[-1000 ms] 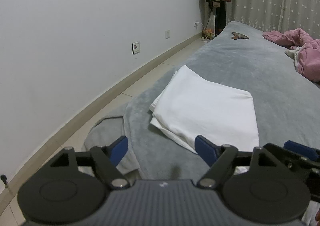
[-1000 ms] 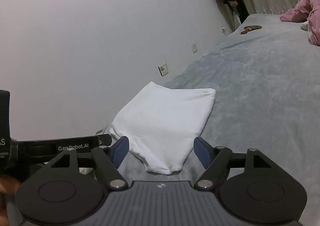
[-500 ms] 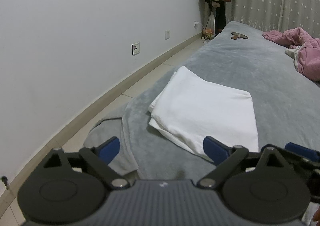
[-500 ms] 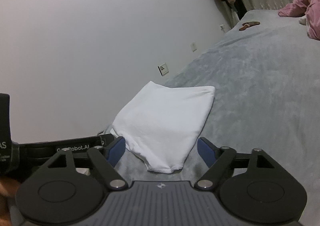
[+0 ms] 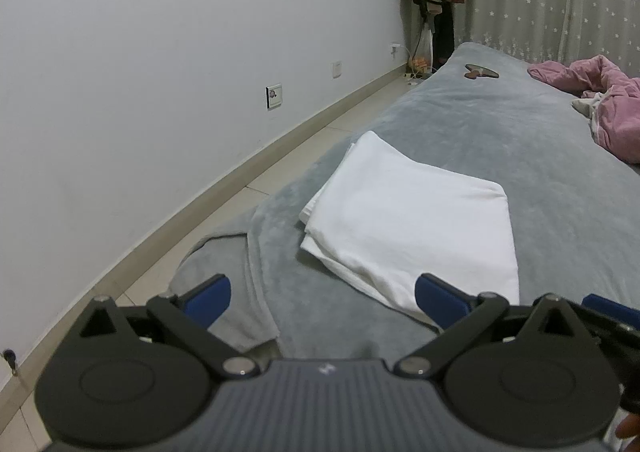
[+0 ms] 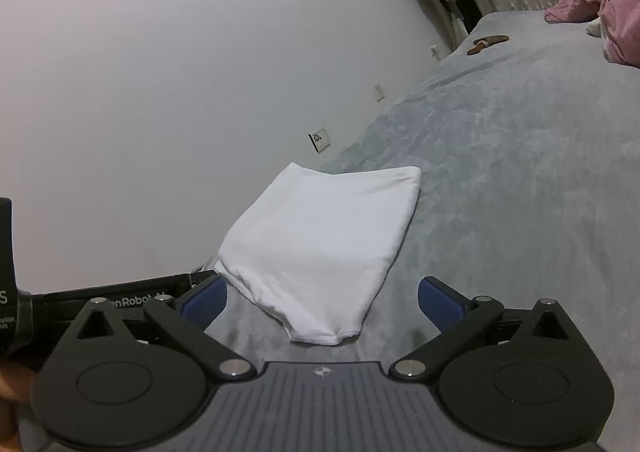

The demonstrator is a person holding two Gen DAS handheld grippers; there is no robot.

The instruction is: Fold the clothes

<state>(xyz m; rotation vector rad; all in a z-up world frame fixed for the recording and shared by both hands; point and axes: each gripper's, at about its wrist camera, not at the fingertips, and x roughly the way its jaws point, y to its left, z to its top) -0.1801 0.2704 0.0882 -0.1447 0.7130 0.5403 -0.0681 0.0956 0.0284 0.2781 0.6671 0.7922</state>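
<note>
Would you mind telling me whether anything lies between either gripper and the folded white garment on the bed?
Nothing visible does. Only bare grey blanket separates the opening left gripper and right gripper from the folded white garment, with nothing held between either's jaws.

Both the left gripper (image 5: 323, 294) and right gripper (image 6: 322, 298) are opening wider.

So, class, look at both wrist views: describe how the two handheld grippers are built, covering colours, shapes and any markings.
The left gripper and right gripper match: a grey ribbed body bearing a small white logo, two round black discs, and black triangular linkage arms with silver pivot pins. Each finger ends in a blue pad. In the right wrist view, the left gripper's black side shows white lettering, partly hidden.
</note>
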